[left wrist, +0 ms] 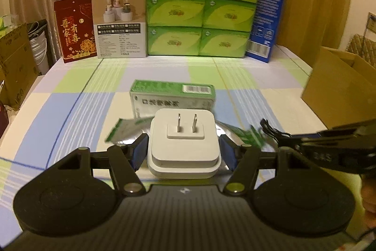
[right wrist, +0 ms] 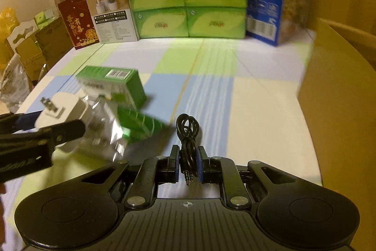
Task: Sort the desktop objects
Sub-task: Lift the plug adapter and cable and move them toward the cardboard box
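My left gripper is shut on a white two-prong plug adapter, its blue pads pressing both sides and the prongs facing away from me. Under and beside the adapter lie green-edged foil sachets. Just behind them stands a green and white medicine box. My right gripper is shut on a coiled black audio cable, whose metal jack ends stick back between the pads. In the right wrist view the adapter and the medicine box show at the left.
The checked tablecloth covers the table. An open cardboard box stands at the right edge. Along the back stand a red box, a humidifier box, stacked green tissue packs and a blue box. Cartons sit off the left side.
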Action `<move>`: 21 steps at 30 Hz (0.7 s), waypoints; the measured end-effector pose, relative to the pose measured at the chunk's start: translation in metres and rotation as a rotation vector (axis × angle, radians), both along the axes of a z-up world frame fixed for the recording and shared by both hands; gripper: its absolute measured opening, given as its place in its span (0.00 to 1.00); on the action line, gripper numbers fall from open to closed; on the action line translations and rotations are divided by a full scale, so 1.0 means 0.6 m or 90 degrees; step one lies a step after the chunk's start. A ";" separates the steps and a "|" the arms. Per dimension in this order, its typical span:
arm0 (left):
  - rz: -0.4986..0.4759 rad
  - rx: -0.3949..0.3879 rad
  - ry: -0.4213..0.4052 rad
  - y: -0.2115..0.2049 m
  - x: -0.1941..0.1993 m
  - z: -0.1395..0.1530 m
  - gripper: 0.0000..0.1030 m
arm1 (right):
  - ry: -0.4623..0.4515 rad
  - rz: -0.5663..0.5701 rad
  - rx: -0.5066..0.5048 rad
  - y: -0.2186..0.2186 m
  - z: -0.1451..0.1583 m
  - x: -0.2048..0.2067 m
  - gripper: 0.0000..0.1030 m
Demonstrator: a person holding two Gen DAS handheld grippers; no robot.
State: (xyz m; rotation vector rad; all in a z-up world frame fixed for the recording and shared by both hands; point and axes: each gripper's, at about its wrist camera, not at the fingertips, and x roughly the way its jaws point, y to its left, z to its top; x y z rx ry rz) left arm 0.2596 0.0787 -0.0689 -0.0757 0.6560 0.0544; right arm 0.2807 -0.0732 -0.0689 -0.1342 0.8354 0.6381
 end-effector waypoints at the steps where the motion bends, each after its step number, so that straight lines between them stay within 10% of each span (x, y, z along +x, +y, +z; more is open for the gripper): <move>1: -0.007 0.001 0.002 -0.008 -0.010 0.001 0.58 | 0.003 -0.004 0.002 -0.012 0.005 -0.015 0.11; 9: -0.032 -0.029 0.008 -0.052 -0.104 0.015 0.58 | 0.036 -0.022 0.003 -0.101 0.014 -0.123 0.11; 15: -0.035 -0.042 0.024 -0.069 -0.158 0.012 0.58 | -0.003 0.031 -0.052 -0.086 -0.003 -0.142 0.39; 21: -0.035 -0.043 0.029 -0.069 -0.166 0.006 0.58 | -0.008 0.081 -0.064 -0.065 -0.027 -0.144 0.39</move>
